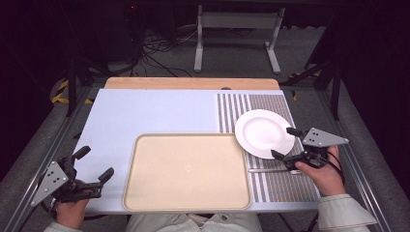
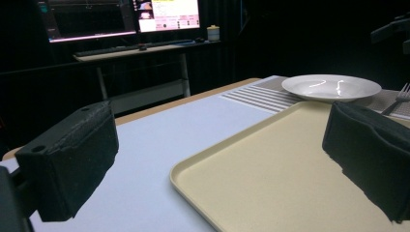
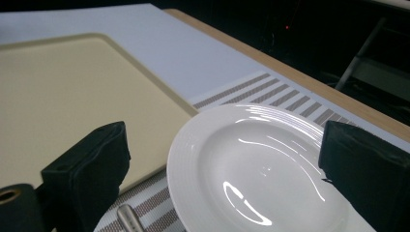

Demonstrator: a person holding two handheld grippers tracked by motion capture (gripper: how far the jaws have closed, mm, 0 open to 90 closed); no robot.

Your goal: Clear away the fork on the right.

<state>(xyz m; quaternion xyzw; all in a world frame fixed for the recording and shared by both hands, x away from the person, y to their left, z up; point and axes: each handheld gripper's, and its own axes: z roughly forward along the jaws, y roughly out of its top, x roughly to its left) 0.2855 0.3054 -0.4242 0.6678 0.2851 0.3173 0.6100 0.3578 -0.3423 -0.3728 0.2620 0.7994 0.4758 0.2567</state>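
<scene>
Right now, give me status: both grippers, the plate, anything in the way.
Right gripper open at the plate rim, not gripping. Left gripper open, idle left of tray. Plate overlaps the tray's corner. Fork lies beside right gripper.

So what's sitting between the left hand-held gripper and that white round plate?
The high view shows a beige rectangular tray between the left hand-held gripper and the white round plate, plus bare pale table.

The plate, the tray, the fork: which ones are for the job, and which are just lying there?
For the job: white plate, with the open right gripper around its edge.

Just lying about: beige tray, fork, striped placemat, open left gripper.
</scene>
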